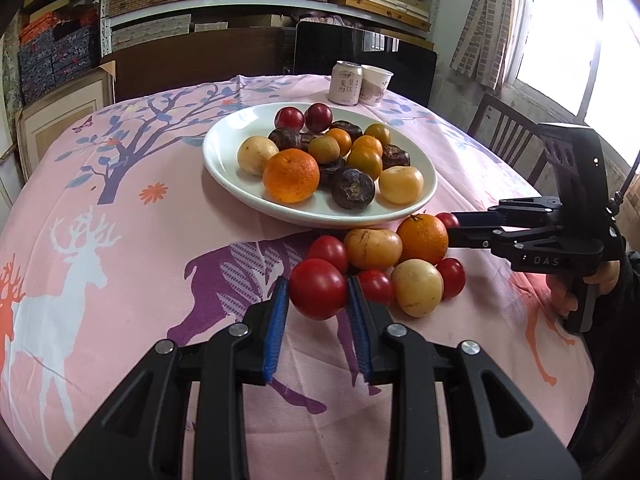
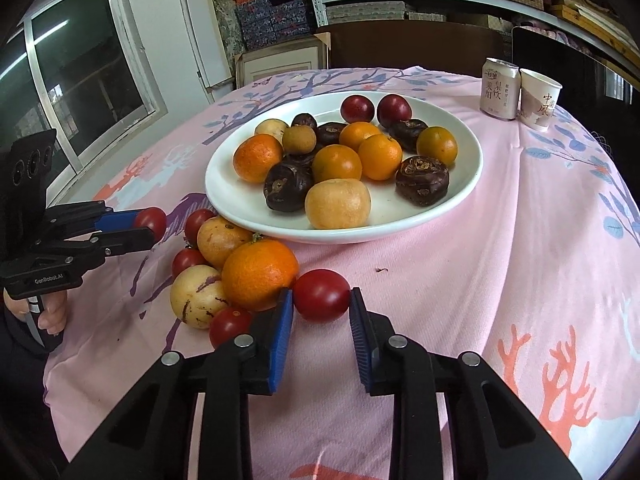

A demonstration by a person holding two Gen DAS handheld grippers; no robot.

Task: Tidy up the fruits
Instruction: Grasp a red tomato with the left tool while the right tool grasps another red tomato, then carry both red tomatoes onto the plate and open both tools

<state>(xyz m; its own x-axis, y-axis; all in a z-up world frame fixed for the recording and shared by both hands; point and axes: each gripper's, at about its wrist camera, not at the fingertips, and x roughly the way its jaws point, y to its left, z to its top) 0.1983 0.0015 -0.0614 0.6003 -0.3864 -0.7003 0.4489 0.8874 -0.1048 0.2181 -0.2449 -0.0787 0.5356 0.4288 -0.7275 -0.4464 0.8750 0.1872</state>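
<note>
Left tongs [image 1: 318, 292]: mine, closed down on a red cherry tomato [image 1: 318, 289], blue pads against its two flanks; the fruit sits at the near edge of the loose heap.
Loose heap: tomatoes, two pale yellow fruits and an orange [image 1: 423, 239], touching one another on the pink tablecloth [image 1: 120, 264], just in front of the white plate [image 1: 224, 168].
Right tongs [image 2: 322, 302]: mine, drawn in on another red tomato [image 2: 321, 295] at the heap's right edge, beside the orange.
Plate: already holds oranges, dark brown fruits, red plums and yellow fruits; bare rim on its near left.
Handling, as I judge it: tomatoes light, smooth-skinned, soft; they could slip or bruise.
Hold: across the widest middle, light pressure.
</note>
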